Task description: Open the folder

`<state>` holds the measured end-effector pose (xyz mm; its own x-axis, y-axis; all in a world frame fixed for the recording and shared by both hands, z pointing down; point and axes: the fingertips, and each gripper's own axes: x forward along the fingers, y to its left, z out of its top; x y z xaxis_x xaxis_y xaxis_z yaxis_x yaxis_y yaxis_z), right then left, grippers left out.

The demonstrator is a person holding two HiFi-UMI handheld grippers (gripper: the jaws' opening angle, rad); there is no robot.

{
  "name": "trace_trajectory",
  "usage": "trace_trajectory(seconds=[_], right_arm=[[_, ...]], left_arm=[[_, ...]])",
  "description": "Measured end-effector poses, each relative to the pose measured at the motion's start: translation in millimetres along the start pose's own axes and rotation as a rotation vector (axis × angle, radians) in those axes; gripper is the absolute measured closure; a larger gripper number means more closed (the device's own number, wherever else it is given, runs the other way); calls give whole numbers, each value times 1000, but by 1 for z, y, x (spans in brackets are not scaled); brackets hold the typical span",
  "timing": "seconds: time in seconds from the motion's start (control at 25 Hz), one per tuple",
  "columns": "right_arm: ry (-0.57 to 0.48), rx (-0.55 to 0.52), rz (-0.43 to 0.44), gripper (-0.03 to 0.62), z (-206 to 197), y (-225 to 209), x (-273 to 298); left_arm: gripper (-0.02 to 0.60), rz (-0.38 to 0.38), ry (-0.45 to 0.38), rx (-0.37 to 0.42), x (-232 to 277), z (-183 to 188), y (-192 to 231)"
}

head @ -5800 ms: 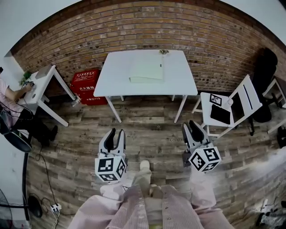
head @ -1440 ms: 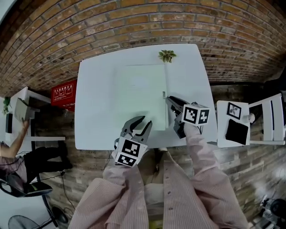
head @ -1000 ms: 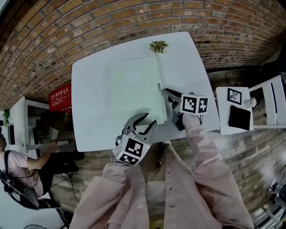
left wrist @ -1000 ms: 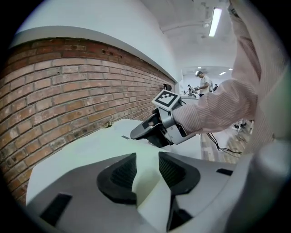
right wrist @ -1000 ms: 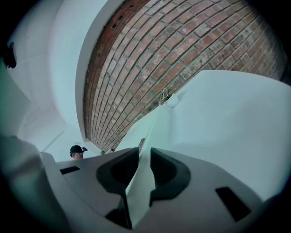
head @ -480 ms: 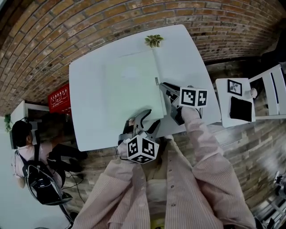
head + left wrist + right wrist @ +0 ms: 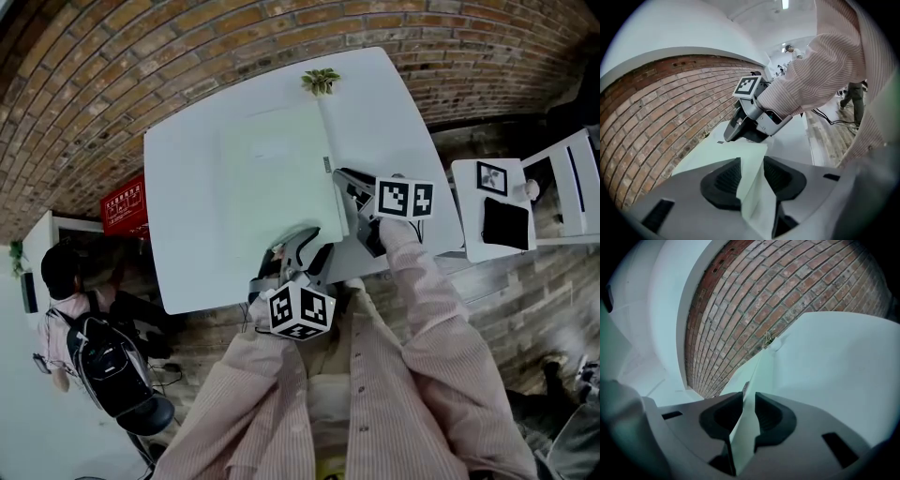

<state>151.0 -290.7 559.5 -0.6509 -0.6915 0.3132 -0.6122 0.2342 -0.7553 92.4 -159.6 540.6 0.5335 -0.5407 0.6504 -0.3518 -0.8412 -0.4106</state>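
A pale green folder (image 7: 277,178) lies flat and closed on the white table (image 7: 187,225). My left gripper (image 7: 307,240) is at the folder's near right corner. In the left gripper view the corner of the folder (image 7: 717,157) stands between the pads of the left gripper (image 7: 751,171); its jaws have just been closing on it. My right gripper (image 7: 342,178) is at the folder's right edge. In the right gripper view the folder (image 7: 761,376) runs edge-on through the right gripper (image 7: 749,411), whose pads pinch it. The right gripper (image 7: 733,133) also shows in the left gripper view.
A small green plant (image 7: 321,82) stands at the table's far edge. A white chair (image 7: 478,234) with a dark slab on it is to the right. A red box (image 7: 127,199) sits by the brick wall. A person with a backpack (image 7: 103,356) is at the left.
My left gripper came forward and down to the folder's near corner, rolled, and closed around it. The right gripper stayed at the right edge. A person walked in at the left.
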Motion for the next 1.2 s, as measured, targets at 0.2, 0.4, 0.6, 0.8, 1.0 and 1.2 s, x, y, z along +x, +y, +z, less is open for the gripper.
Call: trace_trajectory(seconds=[0.2, 0.4, 0.6, 0.8, 1.0, 1.2], right_arm=[[2, 1, -3, 508, 0, 0, 0], [2, -19, -4, 508, 0, 0, 0], [10, -42, -8, 514, 1, 2, 0], [12, -51, -9, 514, 1, 1, 0], [22, -58, -5, 514, 0, 1, 0], [32, -65, 6, 514, 0, 2, -1]], left_arm=[[457, 10, -15, 6, -4, 5, 0], [507, 30, -27, 34, -8, 8, -1], [536, 62, -29, 49, -12, 12, 0], [563, 87, -40, 46, -17, 15, 3], [573, 126, -35, 43, -20, 18, 7], [581, 171, -26, 40, -25, 20, 11]])
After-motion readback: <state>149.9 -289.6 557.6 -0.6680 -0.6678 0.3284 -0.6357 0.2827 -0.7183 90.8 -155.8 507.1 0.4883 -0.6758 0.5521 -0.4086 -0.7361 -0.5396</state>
